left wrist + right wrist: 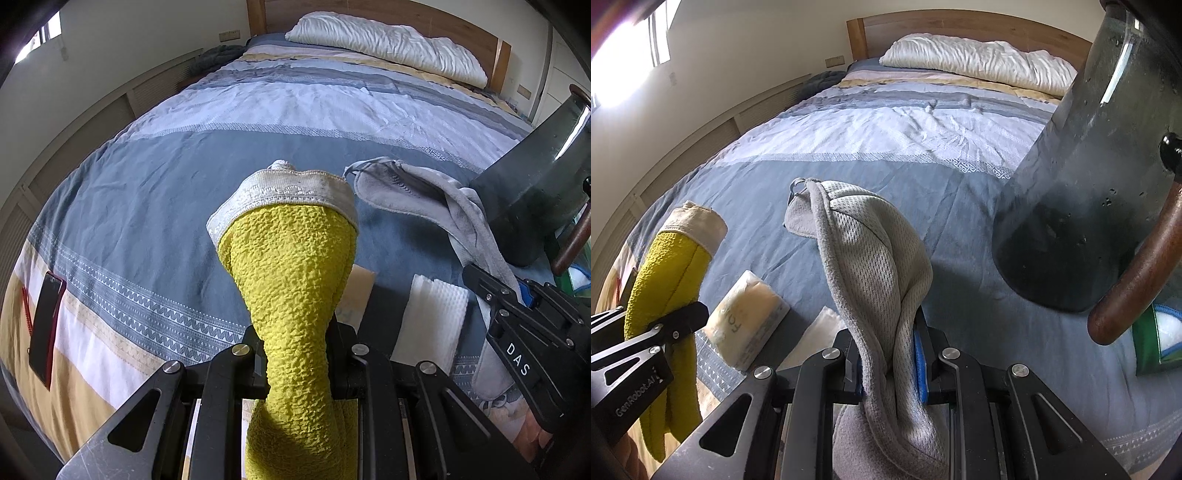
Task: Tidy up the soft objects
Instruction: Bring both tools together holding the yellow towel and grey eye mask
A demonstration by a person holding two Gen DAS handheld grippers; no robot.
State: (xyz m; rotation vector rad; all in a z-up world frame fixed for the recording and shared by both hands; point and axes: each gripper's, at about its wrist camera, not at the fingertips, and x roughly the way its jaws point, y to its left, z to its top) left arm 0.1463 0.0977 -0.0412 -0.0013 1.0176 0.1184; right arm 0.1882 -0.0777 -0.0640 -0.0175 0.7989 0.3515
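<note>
Left wrist: yellow cloth (291, 280) in gripper (297, 365)

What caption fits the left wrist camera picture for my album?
Left gripper clamps a yellow towel above the striped bed, right gripper holding a grey cloth.

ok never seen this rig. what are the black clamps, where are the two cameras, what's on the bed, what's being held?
No robot arm: a person carries a two-finger gripper in each hand, each with a fisheye camera looking along its fingers. First picture is the left one, second the right. The left gripper is shut on a yellow textured cloth with a white band. The right gripper is shut on a grey mesh cloth. On the striped bedspread lie a phone in a red case, a wrapped tissue pack, a white folded cloth and a pillow.
</note>
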